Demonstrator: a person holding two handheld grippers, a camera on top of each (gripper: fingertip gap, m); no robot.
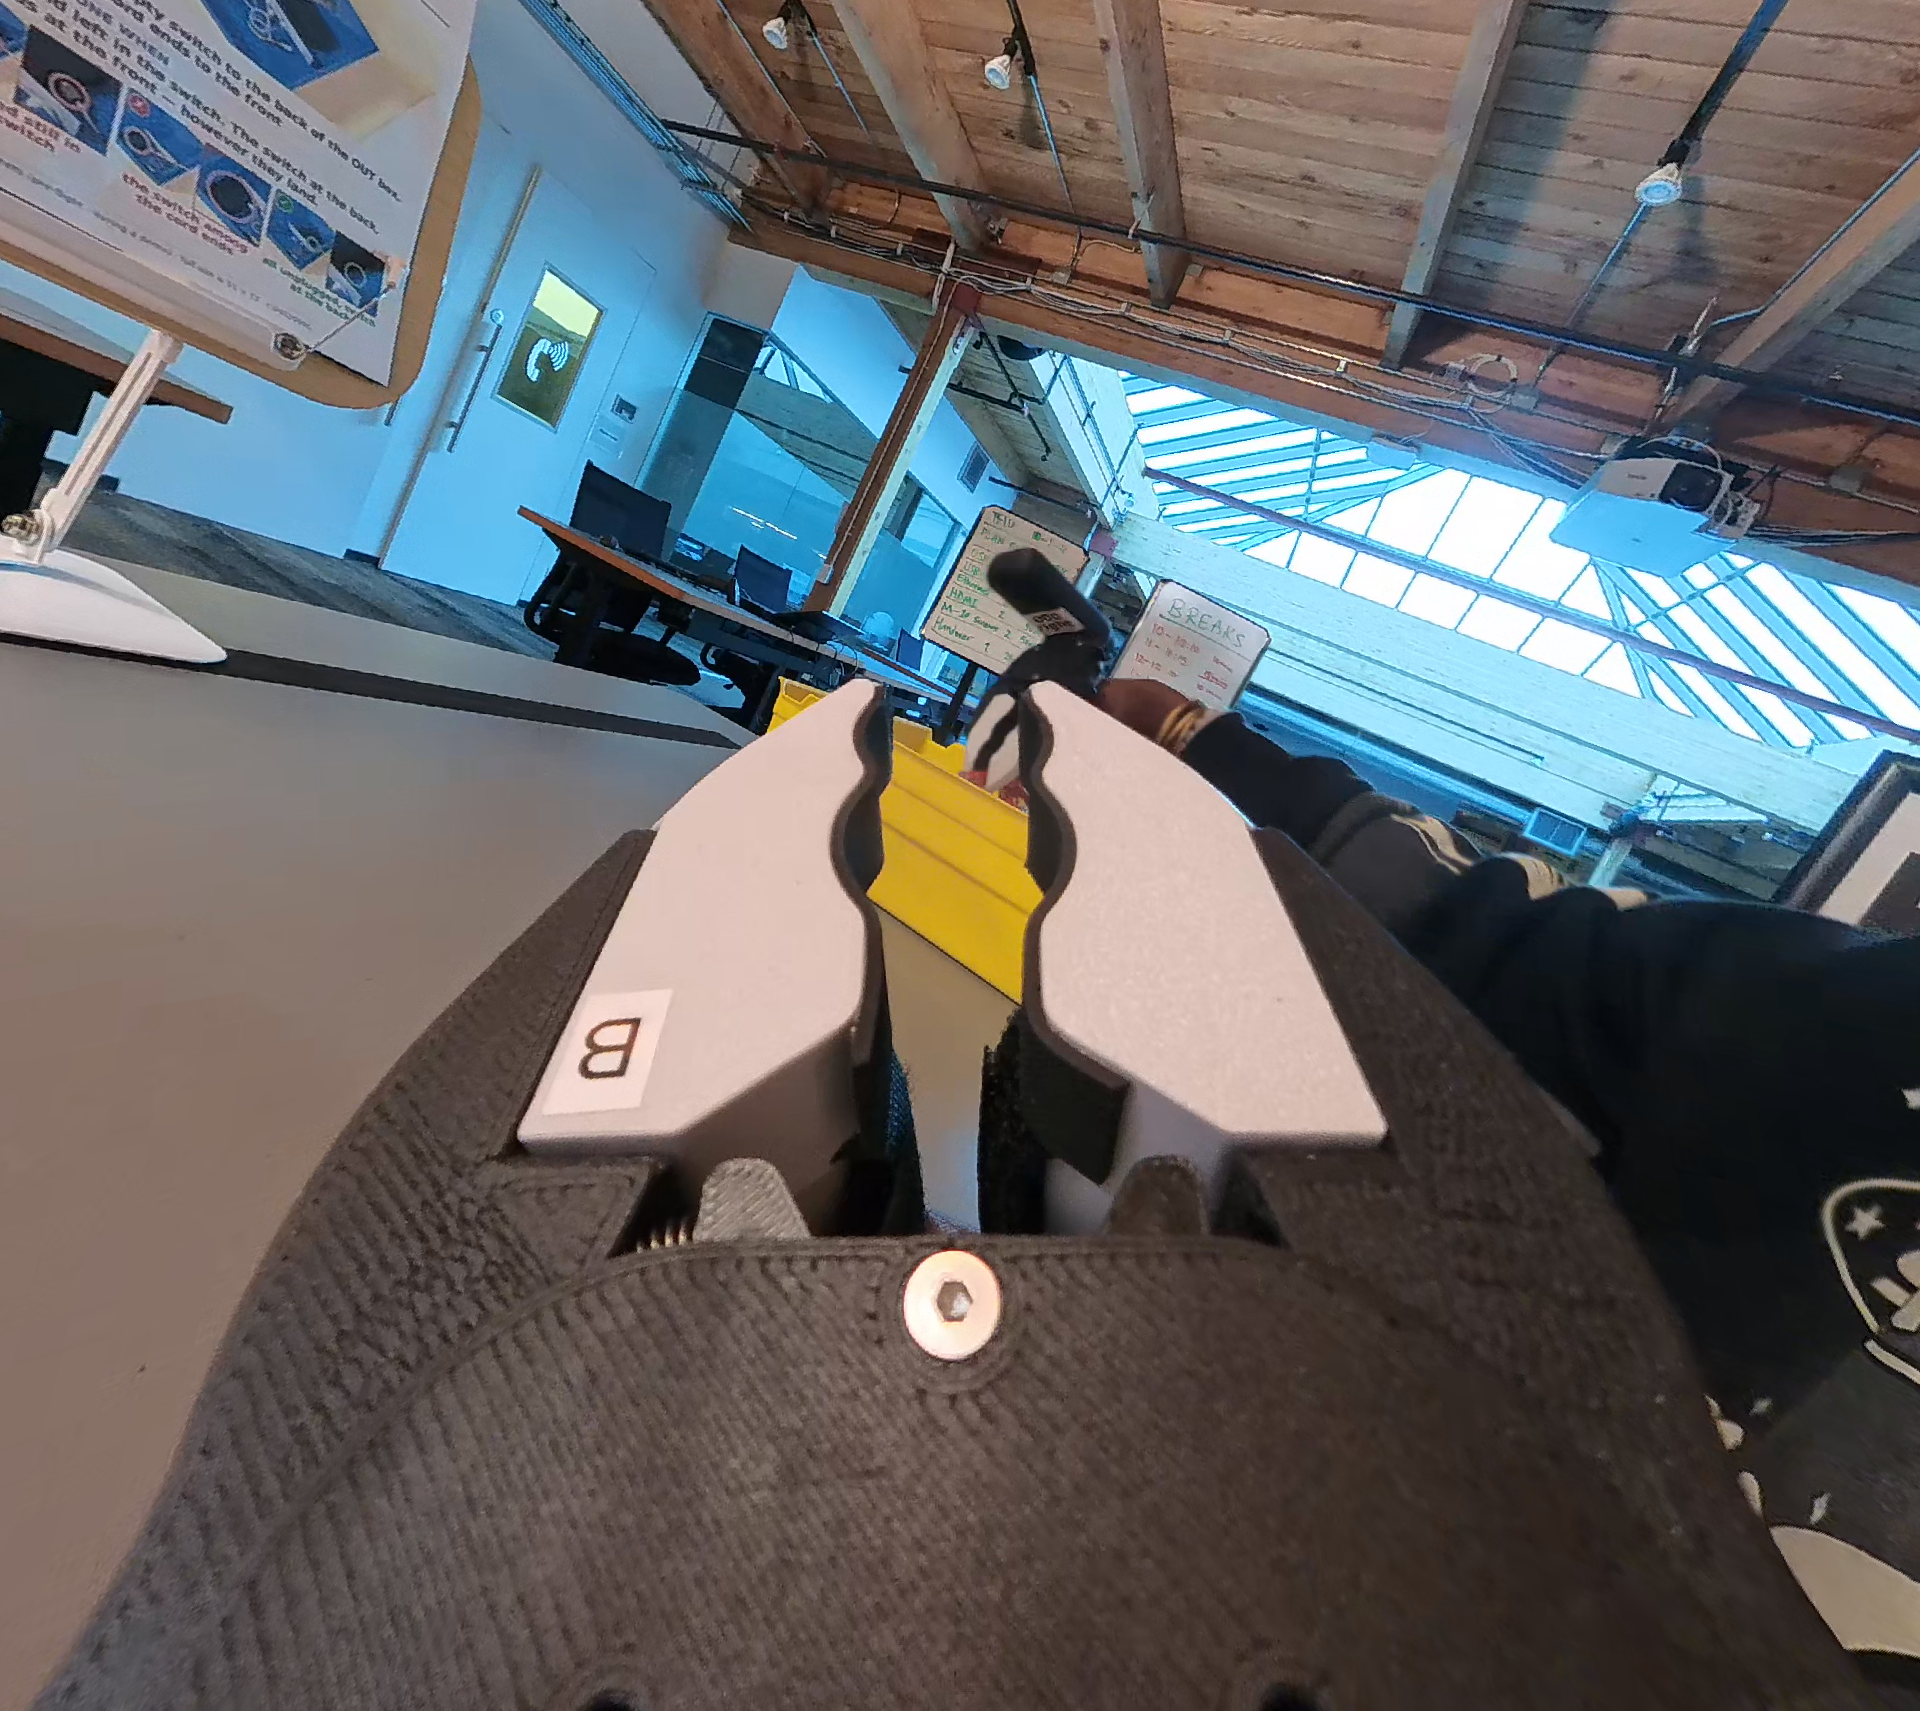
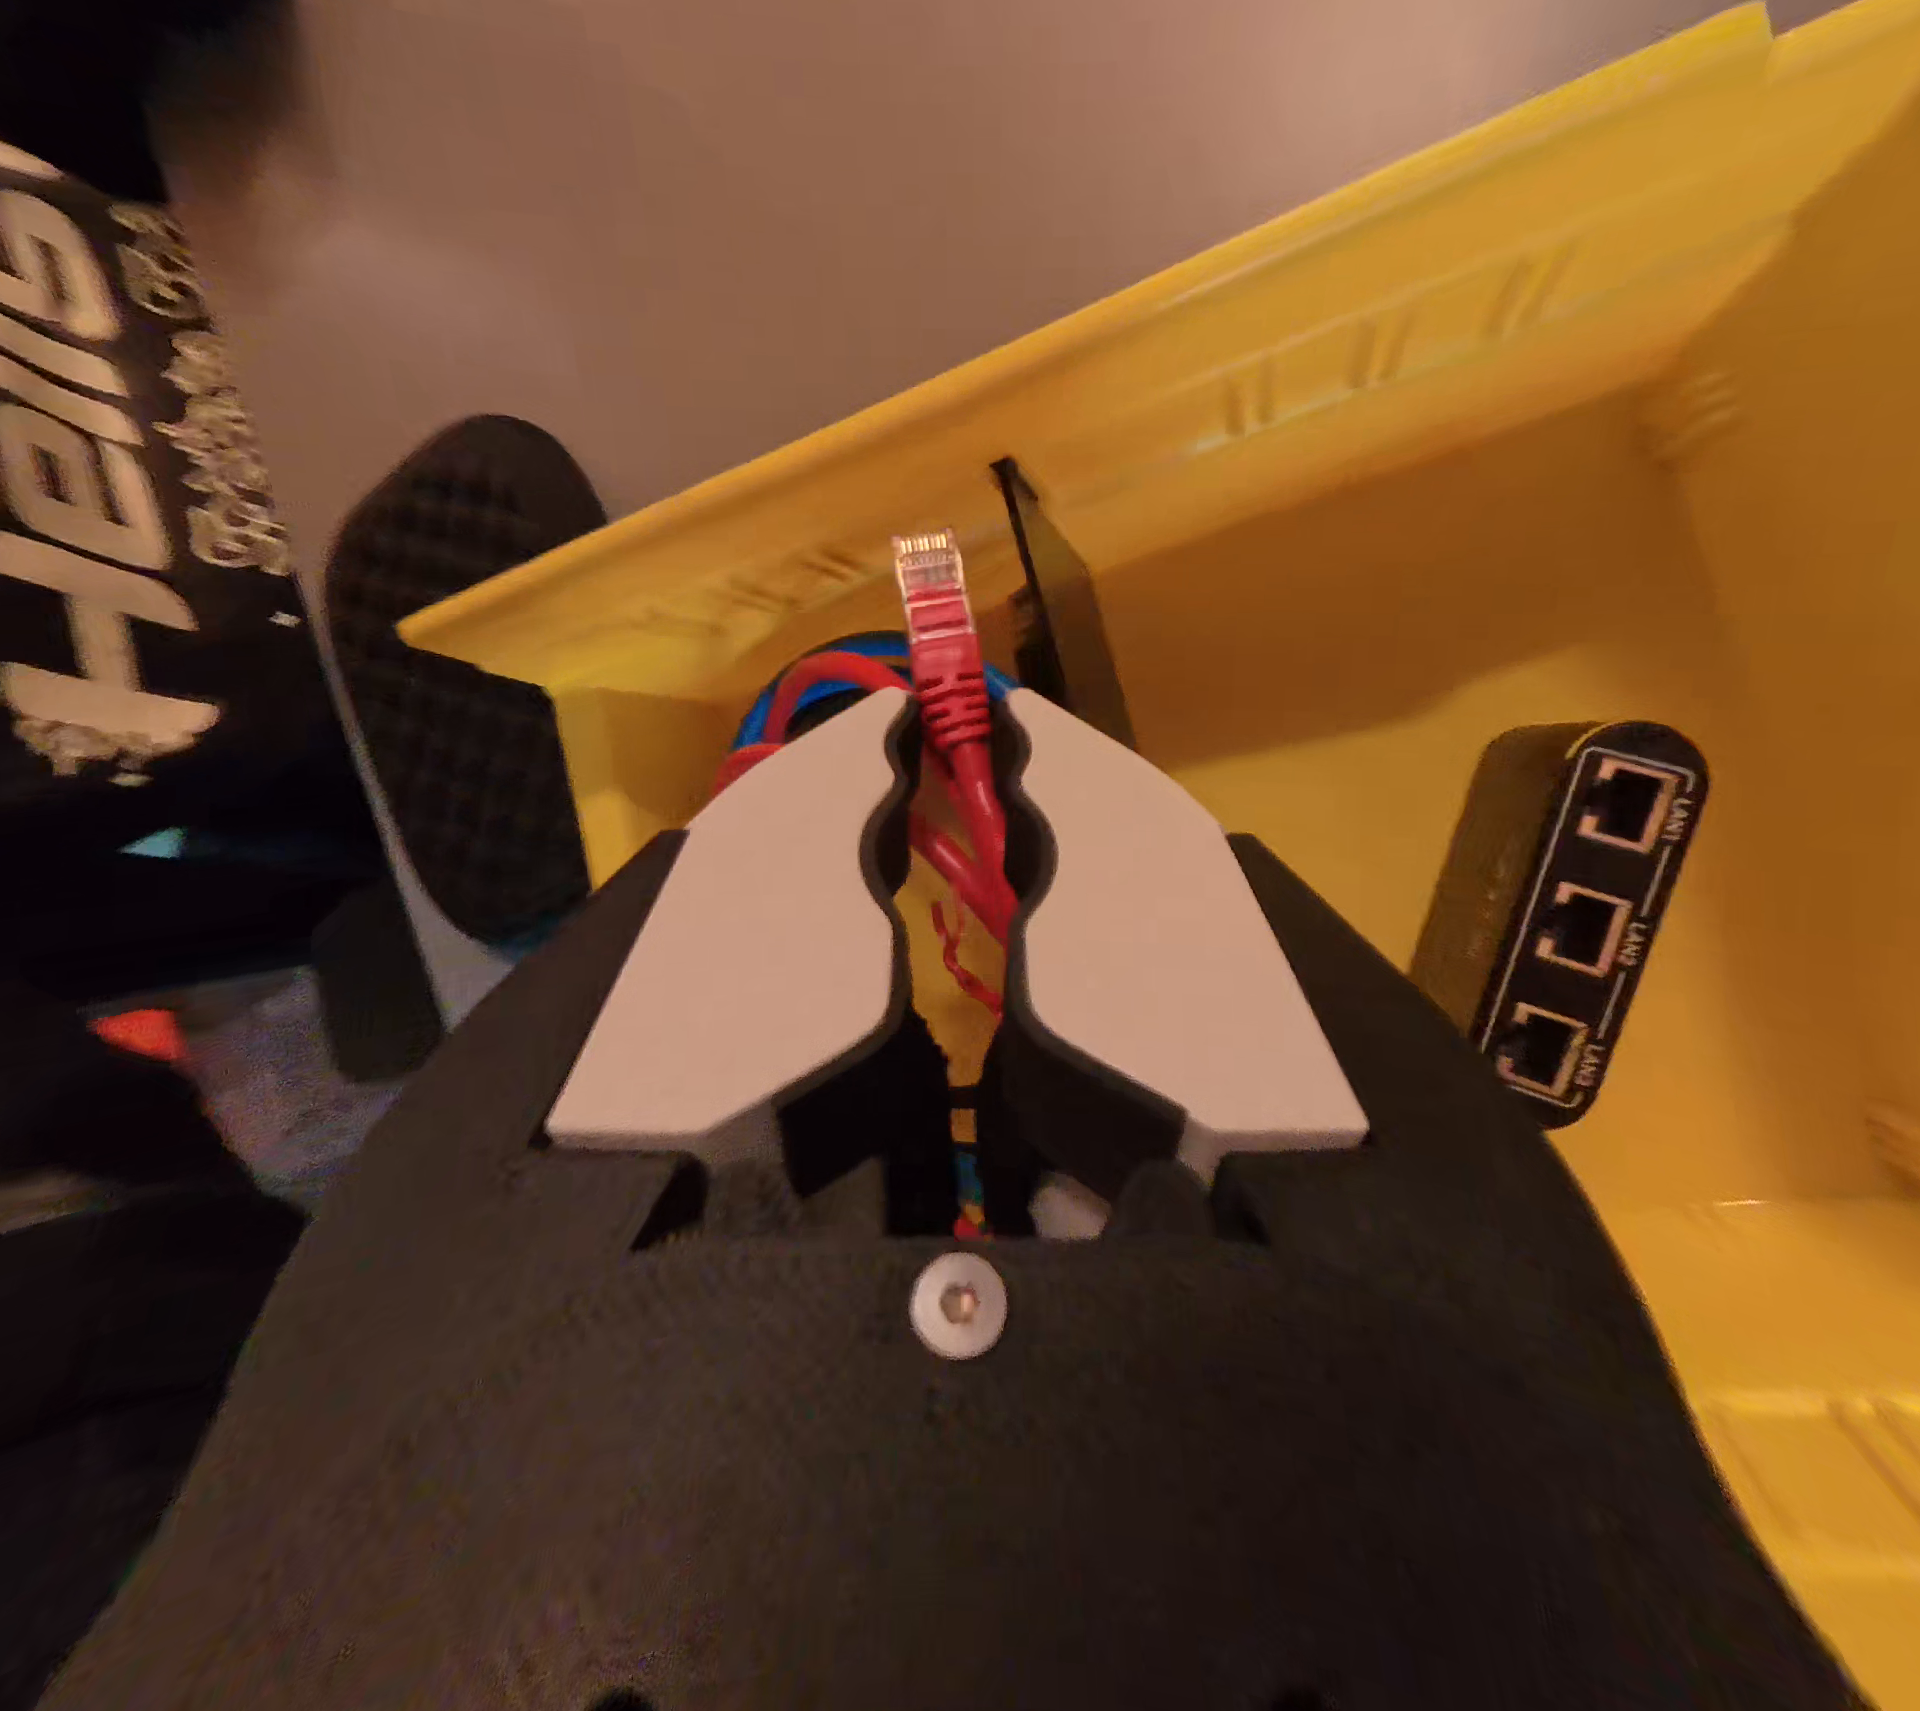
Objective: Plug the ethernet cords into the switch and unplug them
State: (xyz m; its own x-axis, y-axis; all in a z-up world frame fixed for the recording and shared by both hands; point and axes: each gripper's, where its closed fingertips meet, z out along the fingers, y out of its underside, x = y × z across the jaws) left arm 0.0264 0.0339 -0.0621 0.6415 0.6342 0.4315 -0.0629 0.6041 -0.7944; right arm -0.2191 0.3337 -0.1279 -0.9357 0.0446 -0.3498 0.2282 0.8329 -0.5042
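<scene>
While R gripper (image 2: 961,705) pinches the red cord (image 2: 951,674) just behind its plug, inside the yellow bin (image 2: 1351,373), the switch (image 2: 1548,923) sits to its right, ports empty. L gripper (image 1: 956,716) is slightly agape, holding nothing. Rotate plug toward a port w/ clip aligned, then push straight.

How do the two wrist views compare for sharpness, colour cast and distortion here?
Left wrist view: sharp, cool blue daylight, bright skylight near blown out, fisheye bends the ceiling beams. Right wrist view: dim, warm orange cast, motion blur on the person's sleeve and yellow bin; red cord and switch stay legible.
</scene>
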